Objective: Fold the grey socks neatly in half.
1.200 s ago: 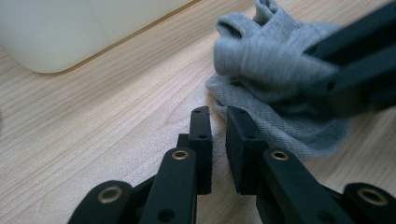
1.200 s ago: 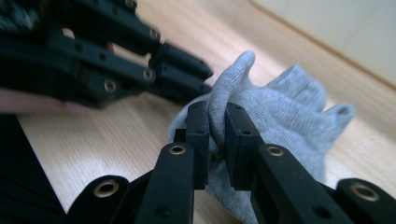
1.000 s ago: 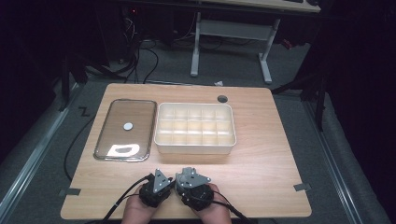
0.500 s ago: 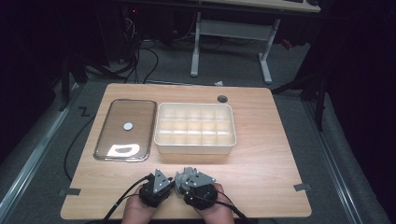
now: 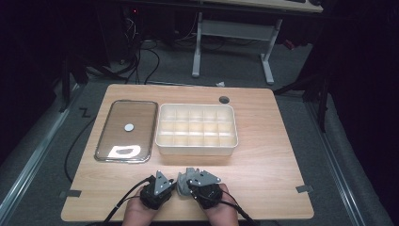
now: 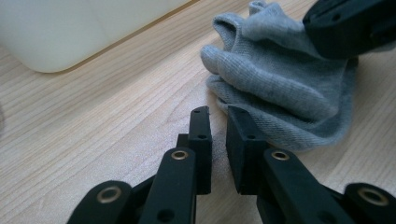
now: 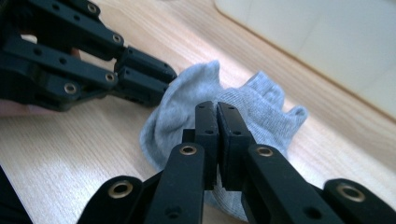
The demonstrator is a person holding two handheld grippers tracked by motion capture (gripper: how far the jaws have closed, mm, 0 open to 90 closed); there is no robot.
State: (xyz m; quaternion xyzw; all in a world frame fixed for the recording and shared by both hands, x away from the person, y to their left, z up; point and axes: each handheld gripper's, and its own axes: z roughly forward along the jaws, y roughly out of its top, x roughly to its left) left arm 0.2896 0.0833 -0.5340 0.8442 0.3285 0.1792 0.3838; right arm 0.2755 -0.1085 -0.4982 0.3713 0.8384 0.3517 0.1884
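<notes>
A crumpled grey sock [image 6: 280,88] lies on the wooden table [image 5: 263,155] near its front edge, between my two grippers [image 5: 184,182]. My left gripper [image 6: 217,114] points at the sock's near edge; its jaws stand a narrow gap apart with nothing between them. My right gripper [image 7: 217,107] hovers over the sock [image 7: 266,100]. Its jaws have just been closing and now meet pad to pad, with no fabric visible between them. In the left gripper view the right gripper [image 6: 350,28] sits on the sock's far side. The right gripper view shows the left gripper [image 7: 144,79] at the sock's edge.
A white box with several compartments [image 5: 196,147] stands in the table's middle. A shiny metal-rimmed tray [image 5: 101,148] with a small white disc [image 5: 128,126] lies to its left. A cable hole [image 5: 224,99] sits near the back edge. Both hands rest at the front edge.
</notes>
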